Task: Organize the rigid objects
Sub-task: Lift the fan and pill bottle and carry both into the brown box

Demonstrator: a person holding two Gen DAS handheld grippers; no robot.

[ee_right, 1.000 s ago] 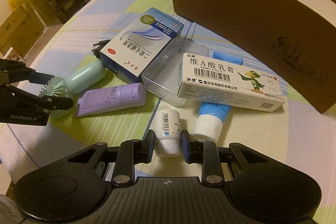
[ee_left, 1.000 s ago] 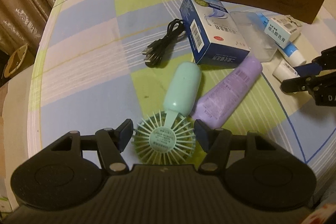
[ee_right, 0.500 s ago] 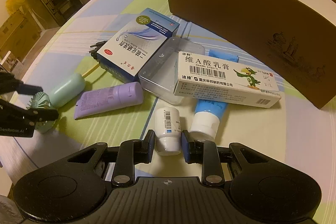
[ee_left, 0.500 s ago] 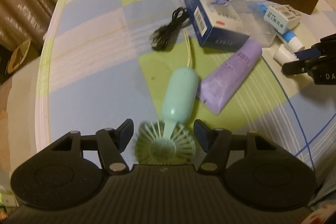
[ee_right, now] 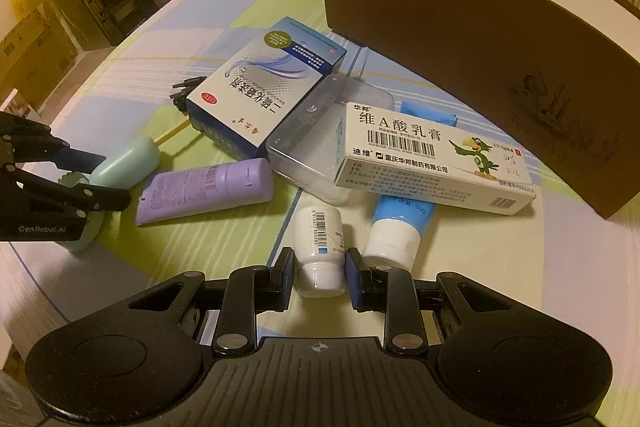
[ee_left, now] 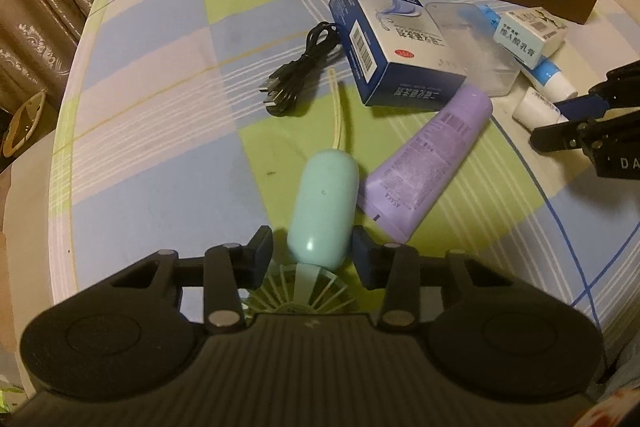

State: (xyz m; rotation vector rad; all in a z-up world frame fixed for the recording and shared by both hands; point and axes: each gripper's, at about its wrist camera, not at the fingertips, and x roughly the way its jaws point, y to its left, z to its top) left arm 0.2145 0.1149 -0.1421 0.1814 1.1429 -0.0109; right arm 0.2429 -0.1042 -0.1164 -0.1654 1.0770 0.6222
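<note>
A mint hand fan (ee_left: 324,203) lies on the checked tablecloth, its round head under my left gripper (ee_left: 312,247). The jaws are closing around the base of the handle; a thin gap still shows at the left pad. From the right wrist view the left gripper (ee_right: 114,181) straddles the fan (ee_right: 128,163). My right gripper (ee_right: 320,277) is shut on a small white bottle (ee_right: 320,243) lying on its side. That right gripper (ee_left: 550,123) and bottle (ee_left: 534,109) also show at the left view's right edge.
A purple tube (ee_left: 428,163) lies beside the fan. Behind are a blue box (ee_left: 392,55), a clear case (ee_right: 316,143), a white ointment box (ee_right: 432,155) over a blue tube (ee_right: 400,223), and a black cable (ee_left: 304,67). A tall brown box (ee_right: 460,39) stands at the back.
My left gripper slid from the fan's head to its handle and its jaws narrowed. The fan shifted away from the blue box, uncovering its cream strap. The right gripper stayed put.
</note>
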